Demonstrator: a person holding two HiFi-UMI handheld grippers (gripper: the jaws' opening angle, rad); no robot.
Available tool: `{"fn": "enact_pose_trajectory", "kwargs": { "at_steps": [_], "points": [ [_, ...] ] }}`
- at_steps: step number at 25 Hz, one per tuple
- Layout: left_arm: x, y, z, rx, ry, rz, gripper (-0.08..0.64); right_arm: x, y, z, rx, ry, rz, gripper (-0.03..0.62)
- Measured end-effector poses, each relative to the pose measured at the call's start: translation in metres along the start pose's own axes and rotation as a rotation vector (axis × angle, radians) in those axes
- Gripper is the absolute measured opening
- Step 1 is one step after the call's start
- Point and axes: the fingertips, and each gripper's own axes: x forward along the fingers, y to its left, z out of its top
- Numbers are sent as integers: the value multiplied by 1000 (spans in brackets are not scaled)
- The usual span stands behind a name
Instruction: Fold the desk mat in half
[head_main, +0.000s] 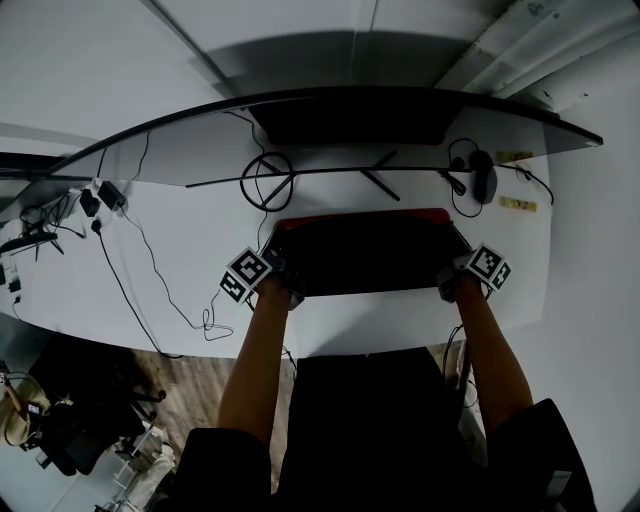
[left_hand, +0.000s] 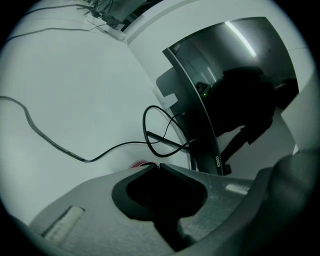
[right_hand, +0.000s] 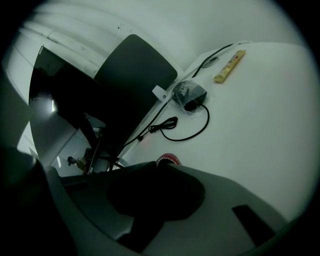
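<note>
Lying at the centre of the head view, the dark desk mat (head_main: 370, 250) with its red edge rests on the white table (head_main: 180, 230), just below the curved monitor (head_main: 350, 115) in the frame. The left gripper (head_main: 288, 286) is pinched closed on the mat's lower left corner. The right gripper (head_main: 450, 284) is pinched closed on its lower right corner. A sliver of red shows at each pair of tips.

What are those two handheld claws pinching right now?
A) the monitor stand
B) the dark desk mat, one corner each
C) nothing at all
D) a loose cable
B: the left gripper and right gripper are each shut on the desk mat's red-trimmed edge.
</note>
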Motion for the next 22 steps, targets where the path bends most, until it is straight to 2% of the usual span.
{"fn": "enact_pose_trajectory", "kwargs": {
  "at_steps": [11, 15, 22],
  "points": [
    [9, 4, 1, 29, 10, 89, 61, 9, -4, 1, 5, 16, -76, 40],
    [5, 4, 2, 65, -14, 118, 69, 9, -4, 1, 15, 8, -80, 40],
    [-2, 5, 6, 76, -42, 142, 74, 12, -2, 6, 58, -13, -64, 40]
  ]
}}
